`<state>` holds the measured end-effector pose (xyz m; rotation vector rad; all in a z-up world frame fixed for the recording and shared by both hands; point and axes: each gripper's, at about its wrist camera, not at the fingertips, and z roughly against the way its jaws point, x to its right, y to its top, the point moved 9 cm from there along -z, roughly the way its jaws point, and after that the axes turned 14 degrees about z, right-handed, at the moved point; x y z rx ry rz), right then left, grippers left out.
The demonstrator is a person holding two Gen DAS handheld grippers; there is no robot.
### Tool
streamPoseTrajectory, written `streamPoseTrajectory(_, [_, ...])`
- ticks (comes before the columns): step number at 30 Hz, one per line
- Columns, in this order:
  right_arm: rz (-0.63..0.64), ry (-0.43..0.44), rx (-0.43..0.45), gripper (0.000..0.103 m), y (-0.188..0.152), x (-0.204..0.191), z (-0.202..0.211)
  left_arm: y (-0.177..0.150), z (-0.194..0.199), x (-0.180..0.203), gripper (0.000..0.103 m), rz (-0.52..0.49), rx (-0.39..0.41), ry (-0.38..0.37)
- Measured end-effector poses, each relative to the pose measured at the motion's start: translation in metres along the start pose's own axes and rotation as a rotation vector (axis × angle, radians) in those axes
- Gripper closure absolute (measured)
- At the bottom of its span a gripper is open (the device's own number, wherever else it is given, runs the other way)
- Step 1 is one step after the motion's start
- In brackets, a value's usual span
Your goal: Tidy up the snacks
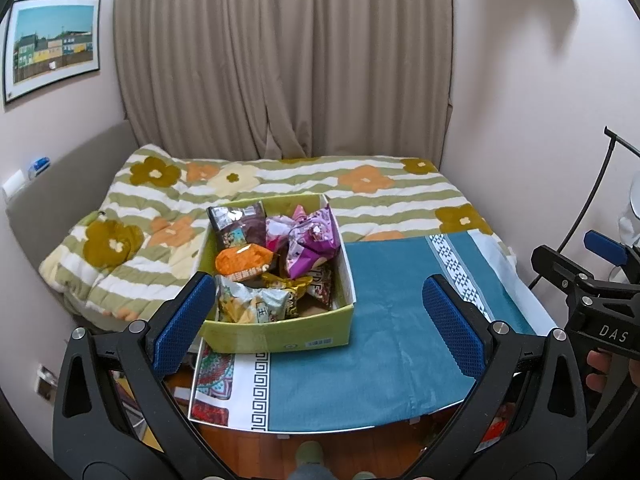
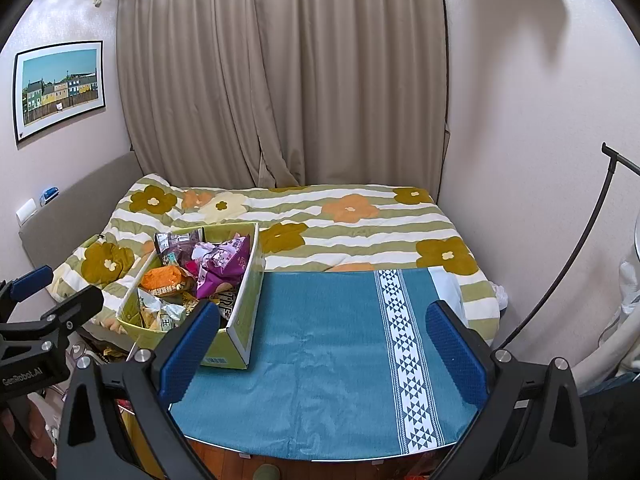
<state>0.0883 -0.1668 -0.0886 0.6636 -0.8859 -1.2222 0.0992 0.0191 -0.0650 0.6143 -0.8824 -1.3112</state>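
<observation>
A yellow-green cardboard box stands at the left of a teal cloth on a small table. It holds several snack packs: a purple bag, an orange pack, a dark pack and a pale pack. The box also shows in the right wrist view. My left gripper is open and empty, held back from the box's near right corner. My right gripper is open and empty over the teal cloth, right of the box.
A bed with a flowered striped quilt lies behind the table, with a beige curtain beyond. A black stand leans at the right wall. Wooden floor shows below the table's near edge.
</observation>
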Motion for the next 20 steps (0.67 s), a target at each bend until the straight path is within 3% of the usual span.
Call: streamPoseTrajectory(20, [-0.002, 0.003, 0.005, 0.000, 0.000, 0.000, 0.000, -0.012, 0.003, -0.004, 0.000, 0.017, 0.004, 0.032])
